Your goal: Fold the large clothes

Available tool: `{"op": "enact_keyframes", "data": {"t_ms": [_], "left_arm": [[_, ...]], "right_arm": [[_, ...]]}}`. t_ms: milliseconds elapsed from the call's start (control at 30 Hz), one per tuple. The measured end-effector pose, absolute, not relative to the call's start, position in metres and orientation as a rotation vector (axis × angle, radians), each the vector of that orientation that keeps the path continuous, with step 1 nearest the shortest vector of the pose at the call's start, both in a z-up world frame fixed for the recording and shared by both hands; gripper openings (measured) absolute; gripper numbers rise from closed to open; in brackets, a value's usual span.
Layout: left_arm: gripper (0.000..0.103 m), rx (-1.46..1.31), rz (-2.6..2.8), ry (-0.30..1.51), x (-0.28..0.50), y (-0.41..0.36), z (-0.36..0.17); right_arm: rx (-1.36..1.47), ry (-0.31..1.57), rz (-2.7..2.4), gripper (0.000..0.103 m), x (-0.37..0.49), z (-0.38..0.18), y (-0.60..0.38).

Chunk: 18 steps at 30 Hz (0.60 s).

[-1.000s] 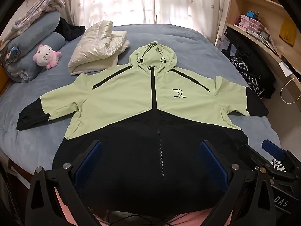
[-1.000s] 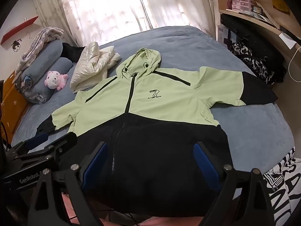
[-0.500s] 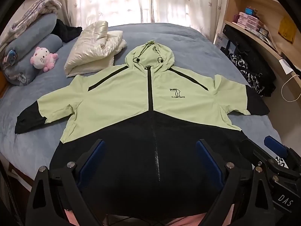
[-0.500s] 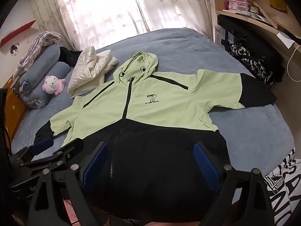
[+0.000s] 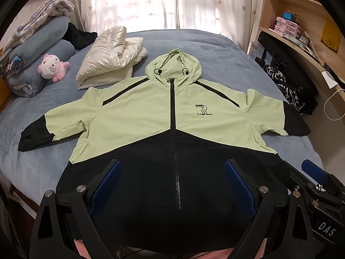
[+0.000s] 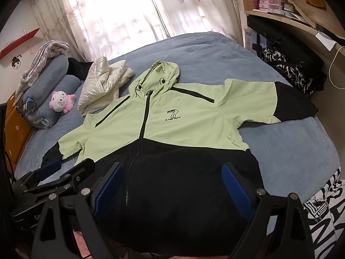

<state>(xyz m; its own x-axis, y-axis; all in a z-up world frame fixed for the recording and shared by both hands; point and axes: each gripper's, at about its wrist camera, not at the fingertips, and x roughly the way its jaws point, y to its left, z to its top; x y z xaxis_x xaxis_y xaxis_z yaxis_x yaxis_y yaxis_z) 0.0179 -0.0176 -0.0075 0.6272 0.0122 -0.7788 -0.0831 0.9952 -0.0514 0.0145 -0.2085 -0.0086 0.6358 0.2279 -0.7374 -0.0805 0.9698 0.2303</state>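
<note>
Hooded jacket point(image 5: 151, 116) spread flat on bed, no fold begun.

Nearest, left gripper point(image 5: 172, 185) and right gripper point(image 6: 172, 185), both with jaws wide apart, empty, hovering above black hem. Just ahead, zipped front facing up; sleeves stretched out to either side; hood farthest. Beyond, left of the hood, folded cream puffer jacket point(image 5: 110, 58) on blue bedspread point(image 6: 204, 49). Likely next: reaching outward to pinch a sleeve and fold it across the chest.

On my bed point(image 5: 215, 49) I count one hooded jacket point(image 5: 172, 116), one folded cream puffer point(image 5: 107, 64) beside its hood, one pink plush toy point(image 5: 52, 68), and perhaps two rolled blue blankets point(image 5: 43, 43) further left.
</note>
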Motion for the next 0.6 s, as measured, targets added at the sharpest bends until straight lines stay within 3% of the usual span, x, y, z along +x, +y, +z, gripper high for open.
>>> {"op": "enact_keyframes", "data": {"t_ms": [600], "left_arm": [[0.094,-0.098,0.086,0.901,0.0176,-0.0128,-0.0135]], "right_arm": [[0.181,0.880,0.204,0.092,0.0186,-0.0165,-0.2035]]}}
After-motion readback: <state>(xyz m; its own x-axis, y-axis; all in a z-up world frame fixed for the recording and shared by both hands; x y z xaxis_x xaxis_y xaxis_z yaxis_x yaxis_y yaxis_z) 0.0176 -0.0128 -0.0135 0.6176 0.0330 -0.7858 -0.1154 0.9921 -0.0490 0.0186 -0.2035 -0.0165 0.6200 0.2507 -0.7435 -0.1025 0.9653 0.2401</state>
